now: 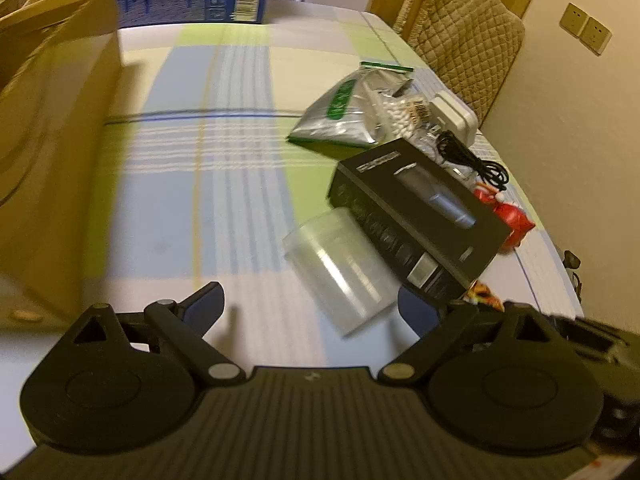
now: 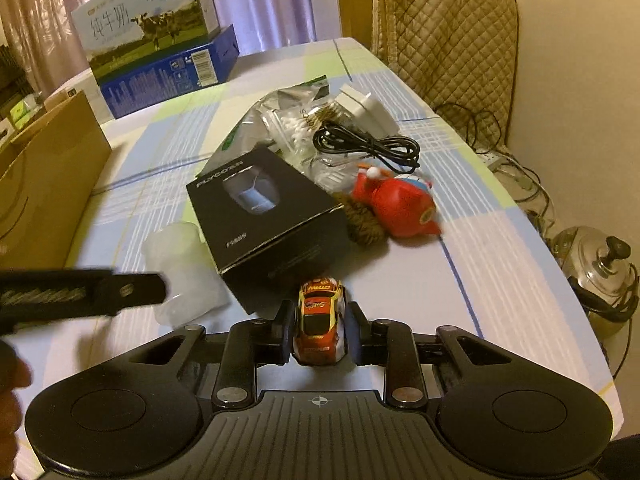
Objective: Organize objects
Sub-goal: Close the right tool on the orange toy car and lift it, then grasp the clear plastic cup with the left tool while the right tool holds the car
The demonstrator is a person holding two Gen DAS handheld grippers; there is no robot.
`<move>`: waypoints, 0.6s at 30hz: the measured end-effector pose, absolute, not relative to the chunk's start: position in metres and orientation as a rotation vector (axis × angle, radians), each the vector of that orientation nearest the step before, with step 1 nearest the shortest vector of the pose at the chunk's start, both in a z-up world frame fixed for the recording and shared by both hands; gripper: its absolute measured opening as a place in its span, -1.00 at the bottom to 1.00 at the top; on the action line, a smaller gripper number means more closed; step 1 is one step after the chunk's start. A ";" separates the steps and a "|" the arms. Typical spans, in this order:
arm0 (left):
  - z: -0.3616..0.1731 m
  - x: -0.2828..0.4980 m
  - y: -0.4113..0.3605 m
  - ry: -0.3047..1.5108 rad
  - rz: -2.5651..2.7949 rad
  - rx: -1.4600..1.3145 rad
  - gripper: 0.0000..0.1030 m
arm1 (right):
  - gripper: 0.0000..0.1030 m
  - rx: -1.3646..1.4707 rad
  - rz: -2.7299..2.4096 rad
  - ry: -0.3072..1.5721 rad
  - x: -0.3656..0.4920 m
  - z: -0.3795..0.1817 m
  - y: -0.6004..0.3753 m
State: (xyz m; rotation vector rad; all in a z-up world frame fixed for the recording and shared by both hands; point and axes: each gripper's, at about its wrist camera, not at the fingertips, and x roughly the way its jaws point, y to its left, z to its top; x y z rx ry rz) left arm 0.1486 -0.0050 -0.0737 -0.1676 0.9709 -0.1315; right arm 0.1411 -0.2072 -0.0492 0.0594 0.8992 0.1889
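My right gripper (image 2: 320,332) is shut on an orange and yellow toy car (image 2: 320,314), held low at the table's near edge. My left gripper (image 1: 316,308) stands open above the checked tablecloth (image 1: 208,152); a clear plastic container (image 1: 340,268) lies just ahead of it, toward the right finger. A black product box (image 1: 416,216) (image 2: 264,216) lies behind that container. Beyond it are a silver foil bag (image 2: 256,120), a coiled black cable (image 2: 368,146), a white charger (image 2: 368,110) and a red plush toy (image 2: 400,204).
An open cardboard box (image 1: 52,140) stands along the table's left side. A blue carton (image 2: 168,76) with a milk carton (image 2: 144,20) on top stands at the far end. A padded chair (image 2: 444,40) is at the right; a metal pot (image 2: 596,264) sits on the floor.
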 end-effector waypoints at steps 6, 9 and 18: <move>-0.088 0.172 -0.028 0.986 -0.151 -0.139 0.54 | -0.54 0.076 0.175 0.911 0.144 -0.053 -0.215; -0.095 0.178 -0.033 1.004 -0.153 -0.102 0.28 | -0.54 0.079 0.177 0.912 0.144 -0.054 -0.216; -0.091 0.149 -0.019 1.029 -0.179 0.031 -0.10 | -0.54 0.065 0.216 0.933 0.136 -0.053 -0.209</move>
